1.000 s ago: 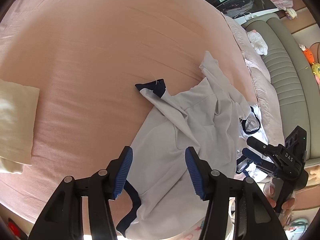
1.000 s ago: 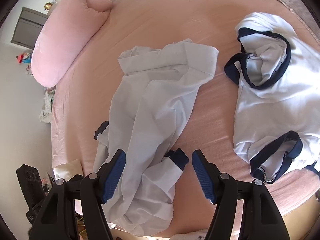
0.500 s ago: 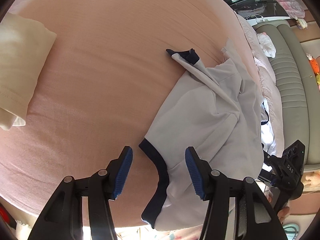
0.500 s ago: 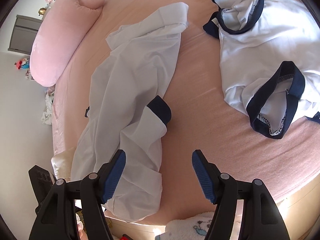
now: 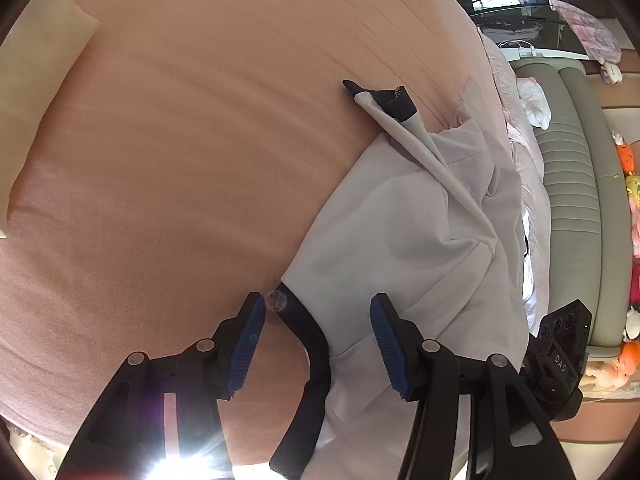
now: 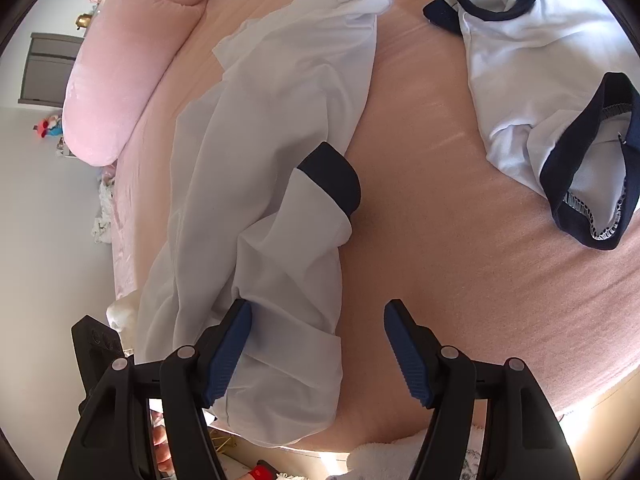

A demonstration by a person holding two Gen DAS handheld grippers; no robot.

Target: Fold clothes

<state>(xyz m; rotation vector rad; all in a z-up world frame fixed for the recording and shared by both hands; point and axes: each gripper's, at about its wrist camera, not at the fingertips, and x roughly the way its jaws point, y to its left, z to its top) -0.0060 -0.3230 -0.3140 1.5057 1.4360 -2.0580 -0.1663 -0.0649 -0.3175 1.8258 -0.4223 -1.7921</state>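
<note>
both tongs apart over the white shirt, nothing clamped

your left gripper (image 5: 318,340) hangs low over the near edge of the bed (image 5: 180,160), its blue pads spread wide. between them runs the navy trim (image 5: 308,344) of the white shirt (image 5: 400,248); neither pad touches the cloth as far as the left wrist view shows. the shirt lies crumpled on the pink sheet, running away from you toward the far right side of the bed. one sleeve with a navy cuff (image 5: 392,100) sticks out at its far end, flat on the sheet.

your right gripper (image 6: 318,350) is also spread, holding nothing. its left pad (image 6: 228,352) sits right at the shirt's lower folds; whether it touches the cloth, you cannot tell. the right pad stands over bare sheet. ahead of it, a sleeve with a dark cuff (image 6: 332,176) lies folded across the shirt body.

a second white garment with navy bands (image 6: 552,72) lies on the sheet to the right, apart from the shirt. a pink bolster pillow (image 6: 128,68) rests along the far left edge of the bed. a cream folded cloth (image 5: 36,92) lies at the left of the left wrist view. a grey-green padded sofa (image 5: 572,200) stands beyond the bed's right side.
</note>
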